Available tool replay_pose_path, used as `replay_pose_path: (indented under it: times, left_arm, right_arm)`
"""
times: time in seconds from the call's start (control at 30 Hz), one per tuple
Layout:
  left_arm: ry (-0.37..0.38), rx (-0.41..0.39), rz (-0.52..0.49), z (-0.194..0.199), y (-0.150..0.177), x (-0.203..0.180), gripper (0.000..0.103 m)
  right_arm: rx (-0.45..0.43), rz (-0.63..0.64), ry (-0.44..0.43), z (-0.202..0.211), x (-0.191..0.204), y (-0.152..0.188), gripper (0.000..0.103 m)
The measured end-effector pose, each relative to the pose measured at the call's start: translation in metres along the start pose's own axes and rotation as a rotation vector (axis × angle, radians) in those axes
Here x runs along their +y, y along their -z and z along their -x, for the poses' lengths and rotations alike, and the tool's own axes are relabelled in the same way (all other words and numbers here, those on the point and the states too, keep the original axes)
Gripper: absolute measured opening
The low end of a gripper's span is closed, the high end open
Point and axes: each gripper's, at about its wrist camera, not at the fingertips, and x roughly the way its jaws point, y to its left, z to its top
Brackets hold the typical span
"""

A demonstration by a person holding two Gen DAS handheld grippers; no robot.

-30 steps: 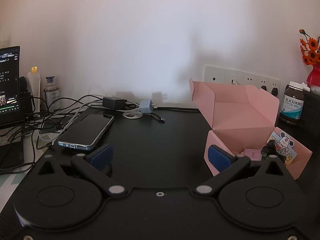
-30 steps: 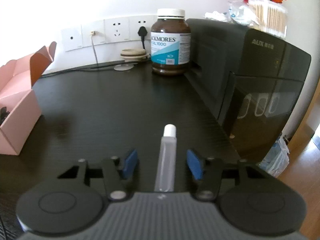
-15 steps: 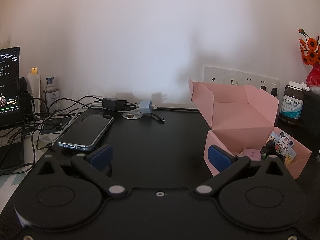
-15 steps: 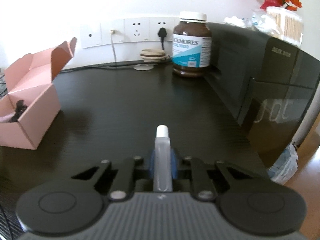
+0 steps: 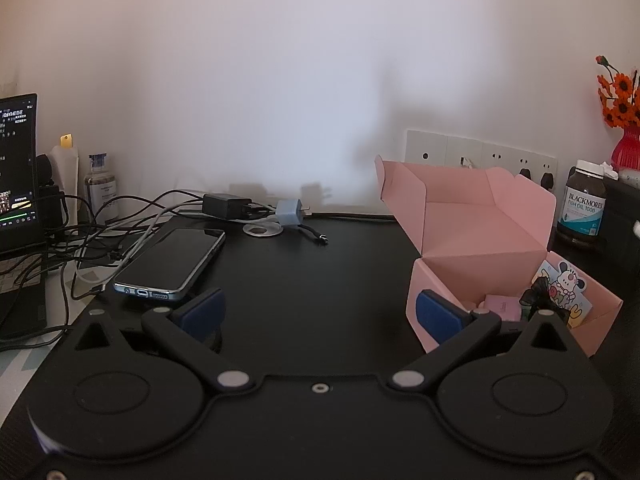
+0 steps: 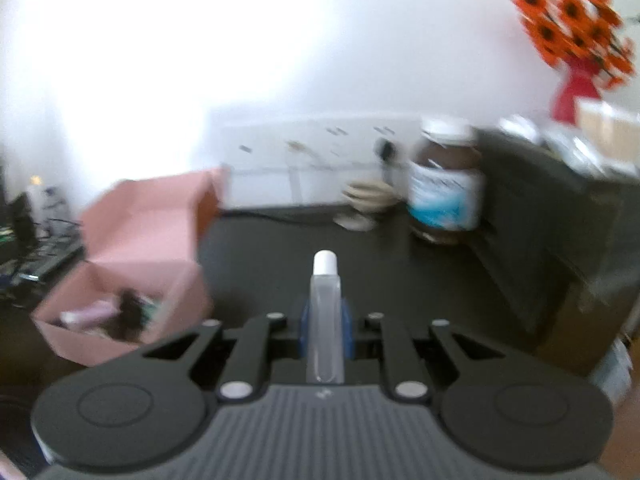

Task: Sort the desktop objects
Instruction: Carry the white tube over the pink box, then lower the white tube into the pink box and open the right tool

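Observation:
My right gripper (image 6: pixel 326 330) is shut on a small clear tube with a white cap (image 6: pixel 325 304), held above the black desk with the cap pointing away. The open pink box (image 6: pixel 120 280) sits lower left of it with several small items inside. In the left wrist view my left gripper (image 5: pixel 318 312) stands open over the desk with nothing between its blue pads (image 5: pixel 434 314). The pink box (image 5: pixel 480 240) stands just right of it, lid up, holding a cartoon card (image 5: pixel 562 290) and a pink item (image 5: pixel 502 308). A phone (image 5: pixel 172 260) lies at the left.
A brown supplement bottle (image 6: pixel 444 192) stands by the wall sockets (image 6: pixel 304 152). A dark cabinet (image 6: pixel 560 220) with a red vase of orange flowers (image 6: pixel 576 40) fills the right. Tangled cables (image 5: pixel 88 232), chargers (image 5: pixel 290 212) and a laptop screen (image 5: pixel 18 168) crowd the left.
The right gripper closed on the tube, then lifted it off the desk and swung left, bringing the pink box into view. The left gripper stayed still.

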Motion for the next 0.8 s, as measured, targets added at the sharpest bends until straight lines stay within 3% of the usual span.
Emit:
replay_pose_path:
  times: [0.17,0.43,0.8]
  left_arm:
    - [-0.003,-0.007,0.005,0.001,0.000,0.000,0.103]
    - [0.006,0.002,0.013,-0.001,0.000,0.002,0.103]
    - [0.012,-0.002,0.019,-0.001,0.000,0.004,0.103]
  right_arm:
    - [-0.021,0.130,-0.128,-0.006,0.055,-0.021,0.016]
    - [0.019,0.468,-0.291,-0.048,0.153,-0.031,0.016]
    - [0.155,0.587,-0.413,-0.089,0.204,-0.018,0.016]
